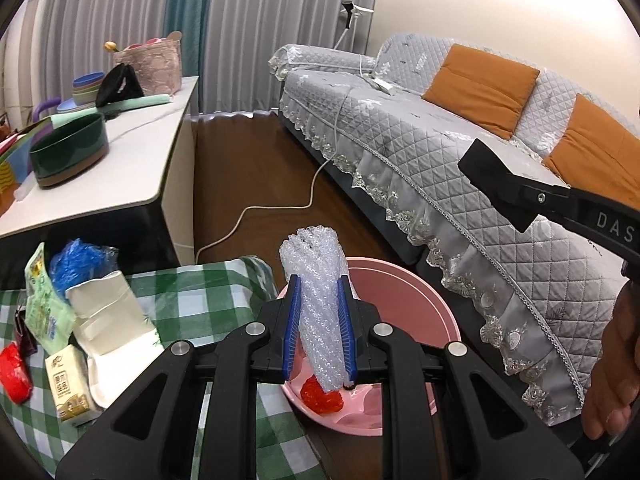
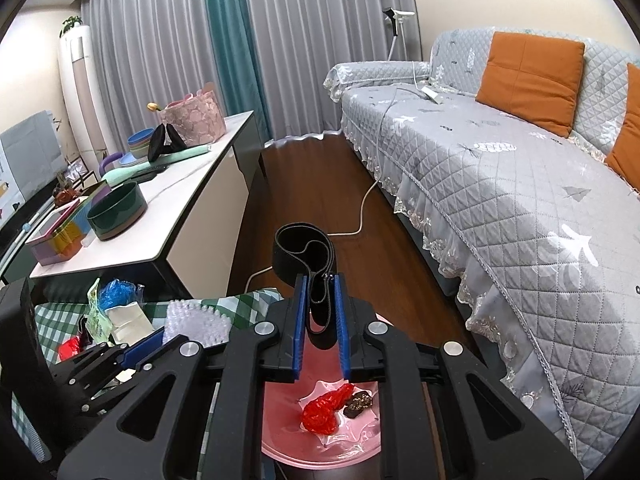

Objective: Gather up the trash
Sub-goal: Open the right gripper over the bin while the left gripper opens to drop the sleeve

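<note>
So the pink bin [image 1: 404, 292] is the thing to orient by here, everything's kinda arranged around it. The left gripper [image 1: 319, 328] is clamped down narrow on a twisted roll of bubble wrap [image 1: 316, 280], blue pads pressed against both sides, and it's hanging right above the bin with the bottom end of the roll poking down inside the rim. The right gripper [image 2: 322, 320] is squeezed onto a floppy black strap [image 2: 306, 256], the loop sticking up past the fingertips, and that one's also directly over the bin. Down in the bottom of the bin there's a crumpled red wrapper [image 2: 326, 410] and next to it a small dark brown bit [image 2: 358, 402], can't really tell what that is, both sitting on some clear plastic. Just to the left of the bin is a table with a green checkered cloth [image 1: 192, 296], and there's more junk on it: a white paper bag [image 1: 108, 320] lying on its side, a blue plastic bag [image 1: 78, 262] behind it, a green printed packet [image 1: 44, 304], a small tissue pack [image 1: 66, 384] and another red wrapper [image 1: 14, 372] at the far left edge. On the right side of the bin is a grey quilted sofa [image 1: 440, 152] with orange cushions [image 1: 482, 84], and beyond the bin a white cable [image 1: 280, 208] runs across the wood floor.
</note>
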A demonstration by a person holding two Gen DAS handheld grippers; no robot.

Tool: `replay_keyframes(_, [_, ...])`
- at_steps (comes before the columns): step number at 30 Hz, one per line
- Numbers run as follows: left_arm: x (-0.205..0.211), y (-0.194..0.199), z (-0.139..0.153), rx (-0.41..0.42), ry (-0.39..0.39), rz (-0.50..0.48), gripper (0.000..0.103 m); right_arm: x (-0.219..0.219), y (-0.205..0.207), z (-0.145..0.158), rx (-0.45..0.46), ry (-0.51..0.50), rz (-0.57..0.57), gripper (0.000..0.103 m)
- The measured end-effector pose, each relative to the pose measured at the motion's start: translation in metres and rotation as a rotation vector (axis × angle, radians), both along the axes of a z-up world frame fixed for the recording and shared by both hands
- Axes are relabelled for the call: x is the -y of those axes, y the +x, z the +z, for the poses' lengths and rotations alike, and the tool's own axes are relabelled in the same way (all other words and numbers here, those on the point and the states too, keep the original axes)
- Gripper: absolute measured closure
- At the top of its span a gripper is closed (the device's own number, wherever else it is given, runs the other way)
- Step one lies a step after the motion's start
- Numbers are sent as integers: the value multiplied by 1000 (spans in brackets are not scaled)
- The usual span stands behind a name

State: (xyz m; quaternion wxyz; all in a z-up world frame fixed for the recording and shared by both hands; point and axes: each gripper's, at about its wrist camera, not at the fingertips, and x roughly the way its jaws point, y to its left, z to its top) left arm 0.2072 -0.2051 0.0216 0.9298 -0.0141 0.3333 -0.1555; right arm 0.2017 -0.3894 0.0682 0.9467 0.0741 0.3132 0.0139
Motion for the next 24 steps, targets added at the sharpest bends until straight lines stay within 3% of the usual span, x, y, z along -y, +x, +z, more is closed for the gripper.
replay_keyframes(9, [8,9,-3,-12,12,-6,85,5,5,-7,-19,14,-19,85])
replay_keyframes(10, [9,10,-4,-18,13,-11,84,5,6,-7,-22,14,-20,81])
replay_keyframes(11, [10,11,-5,-22,15,-13,82,5,7,-8,-29,14,-20,71])
replay_keyframes(13, [10,11,-8,-38,18,-14,59,5,8,-10,-39,14,-18,53])
replay_keyframes(14, [10,11,-9,-39,17,-13,55,4,7,-11,-39,10,-21,51])
replay_keyframes(24, [-15,-14,-9,-36,20,29,53,-2,3,-4,-14,12,-12,51])
